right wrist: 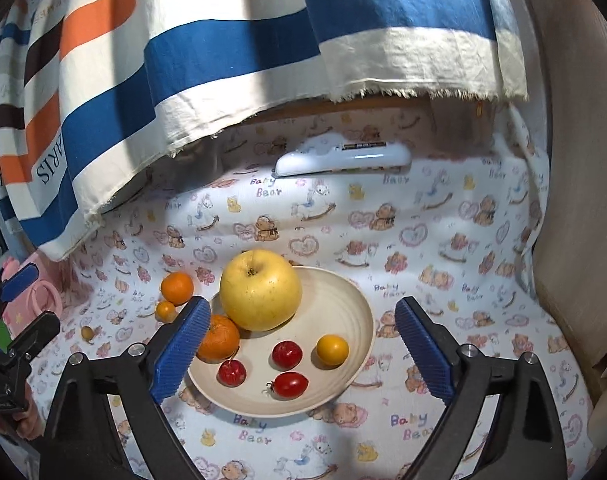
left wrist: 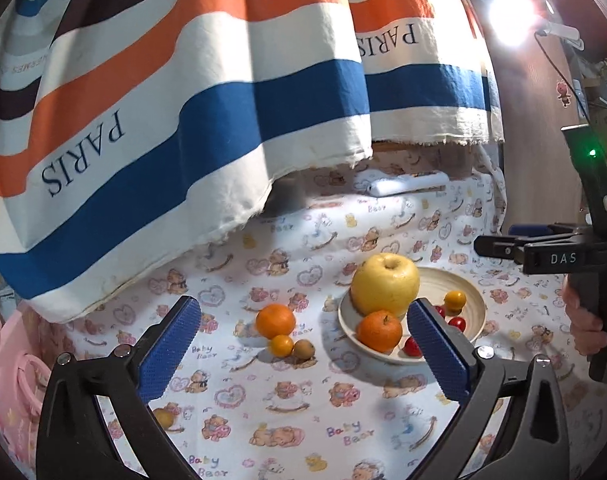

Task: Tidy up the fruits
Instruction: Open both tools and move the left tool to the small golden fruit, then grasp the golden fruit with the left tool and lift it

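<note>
Three fruits, an orange (left wrist: 275, 320) and two smaller ones, lie loose on the bench (left wrist: 287, 408) beyond your left claw (left wrist: 303, 356), which is wide and empty, ready to collect them. Through your right claw (right wrist: 303, 348), equally wide and holding nothing, the plate (right wrist: 355, 312) gathers the apple (right wrist: 260, 290), another orange (right wrist: 219, 338) and small fruits.

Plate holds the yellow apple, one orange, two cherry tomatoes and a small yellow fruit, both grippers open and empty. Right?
Not quite: the plate holds three cherry tomatoes, not two, as the right wrist view shows. The yellow apple, orange, small yellow fruit and open, empty grippers stand.
</note>
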